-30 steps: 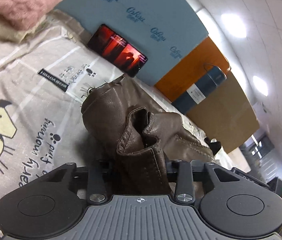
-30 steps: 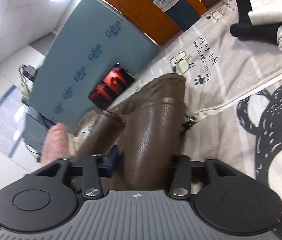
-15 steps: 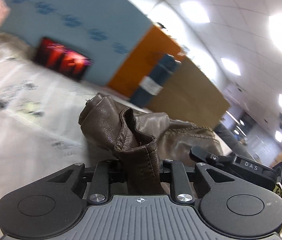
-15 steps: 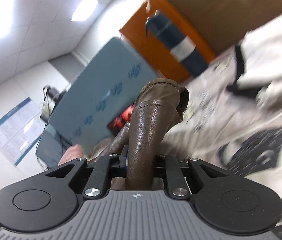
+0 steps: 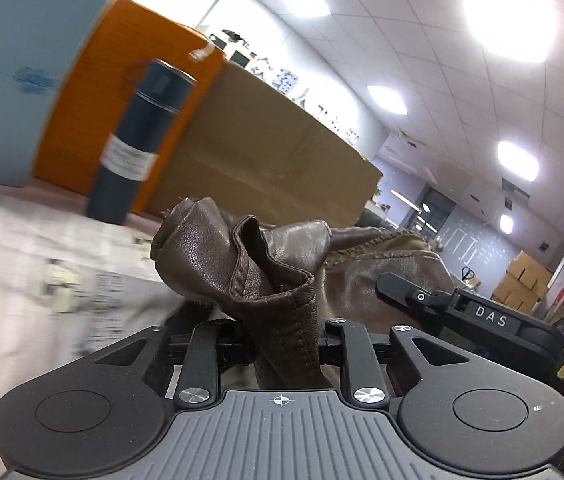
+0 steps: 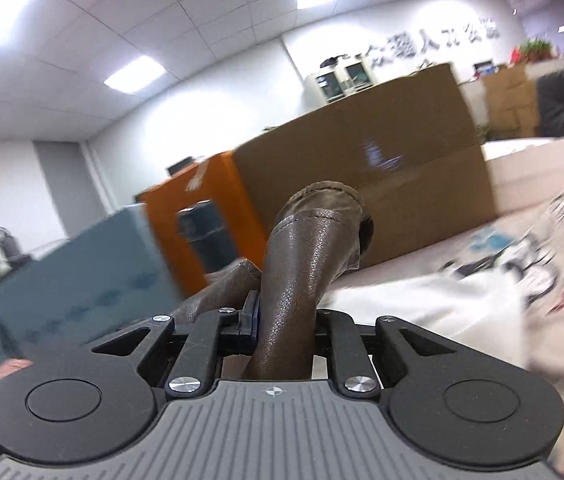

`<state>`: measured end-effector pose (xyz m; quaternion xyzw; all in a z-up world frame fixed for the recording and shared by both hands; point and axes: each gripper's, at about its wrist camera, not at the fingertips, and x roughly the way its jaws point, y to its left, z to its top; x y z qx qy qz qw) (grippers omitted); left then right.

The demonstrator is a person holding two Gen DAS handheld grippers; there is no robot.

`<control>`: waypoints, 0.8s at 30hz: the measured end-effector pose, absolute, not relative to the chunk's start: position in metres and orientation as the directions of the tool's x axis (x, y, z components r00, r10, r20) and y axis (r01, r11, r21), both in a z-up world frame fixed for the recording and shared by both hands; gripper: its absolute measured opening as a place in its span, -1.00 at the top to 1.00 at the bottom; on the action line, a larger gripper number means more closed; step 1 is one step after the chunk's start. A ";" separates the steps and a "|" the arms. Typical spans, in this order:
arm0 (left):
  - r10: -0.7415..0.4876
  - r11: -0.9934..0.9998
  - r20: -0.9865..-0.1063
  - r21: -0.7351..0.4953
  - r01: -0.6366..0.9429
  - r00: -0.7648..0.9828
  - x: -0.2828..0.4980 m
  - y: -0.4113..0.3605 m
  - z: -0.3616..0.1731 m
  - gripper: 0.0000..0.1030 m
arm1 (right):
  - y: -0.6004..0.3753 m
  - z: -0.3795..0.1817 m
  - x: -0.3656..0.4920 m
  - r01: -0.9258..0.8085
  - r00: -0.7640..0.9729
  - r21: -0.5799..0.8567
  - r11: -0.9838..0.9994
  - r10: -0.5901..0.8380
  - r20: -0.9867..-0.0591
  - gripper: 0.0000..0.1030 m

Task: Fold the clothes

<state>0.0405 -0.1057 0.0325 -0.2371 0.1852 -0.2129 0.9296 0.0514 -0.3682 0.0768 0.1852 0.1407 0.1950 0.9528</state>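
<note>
Leather jacket [image 5: 282, 280] hangs lifted clear of the printed sheet [image 5: 42, 280], clenched in my left gripper [image 5: 282, 344] and right gripper [image 6: 285, 332], so next I judge it needs spreading flat.

A: Brown leather garment [image 5: 218, 264] sits on the printed bedsheet [image 5: 42, 320]?
B: Above it. Dark cylindrical bottle [image 5: 138, 136] behind-left, tall cardboard box [image 5: 274, 160] right of the bottle.

an office or warehouse-like workroom: grid ceiling panel lights [image 5: 505, 20], stacked cardboard boxes [image 5: 521, 280], wall lettering [image 6: 433, 46]
</note>
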 end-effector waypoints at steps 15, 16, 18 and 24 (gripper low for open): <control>-0.536 0.783 -0.273 -0.515 0.350 0.799 0.094 -0.166 -0.014 0.61 | -0.437 0.000 0.117 -0.136 0.922 0.297 0.945 0.230 -0.311 0.41; -0.538 0.784 -0.276 -0.512 0.352 0.797 0.094 -0.166 -0.015 0.61 | -0.437 -0.001 0.119 -0.116 0.920 0.291 0.950 0.213 -0.328 0.33; -0.527 0.797 -0.291 -0.496 0.345 0.798 0.094 -0.168 -0.017 0.60 | -0.436 -0.003 0.122 -0.088 0.914 0.279 0.956 0.189 -0.360 0.24; -0.503 0.830 -0.336 -0.446 0.335 0.796 0.091 -0.170 -0.015 0.47 | -0.432 -0.005 0.129 -0.026 0.895 0.225 0.974 0.122 -0.428 -0.27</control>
